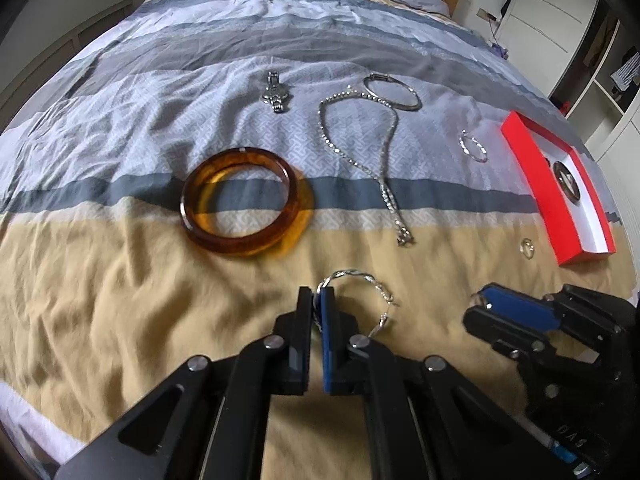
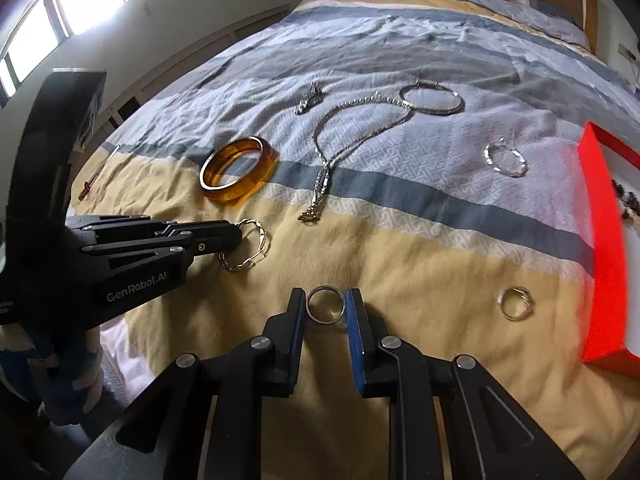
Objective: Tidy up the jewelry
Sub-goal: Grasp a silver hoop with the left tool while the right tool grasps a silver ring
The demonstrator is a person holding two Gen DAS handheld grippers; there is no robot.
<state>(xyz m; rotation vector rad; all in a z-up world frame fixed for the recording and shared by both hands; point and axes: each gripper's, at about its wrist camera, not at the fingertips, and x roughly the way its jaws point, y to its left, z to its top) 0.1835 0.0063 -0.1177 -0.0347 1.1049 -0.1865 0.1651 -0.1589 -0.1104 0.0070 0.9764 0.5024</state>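
Note:
My left gripper [image 1: 318, 294] is shut on a twisted silver hoop [image 1: 370, 286], also seen in the right wrist view [image 2: 250, 246] at the left gripper's tip [image 2: 236, 236]. My right gripper [image 2: 326, 300] is shut on a plain silver ring [image 2: 325, 305], held between its pads just above the bed. It also shows in the left wrist view [image 1: 482, 302]. An amber bangle [image 1: 244, 208], a silver chain [image 1: 384, 168], a thin silver bangle [image 1: 394, 90], a cross pendant [image 1: 277, 92], a second twisted hoop [image 2: 506, 158] and another ring [image 2: 515, 303] lie on the bedspread.
A red box [image 1: 536, 184] with a white inside lies at the right edge of the bed and holds a dark item [image 1: 568, 182]. A thin red-tipped stick [image 2: 96, 180] lies at the left. A headboard and wardrobes stand beyond.

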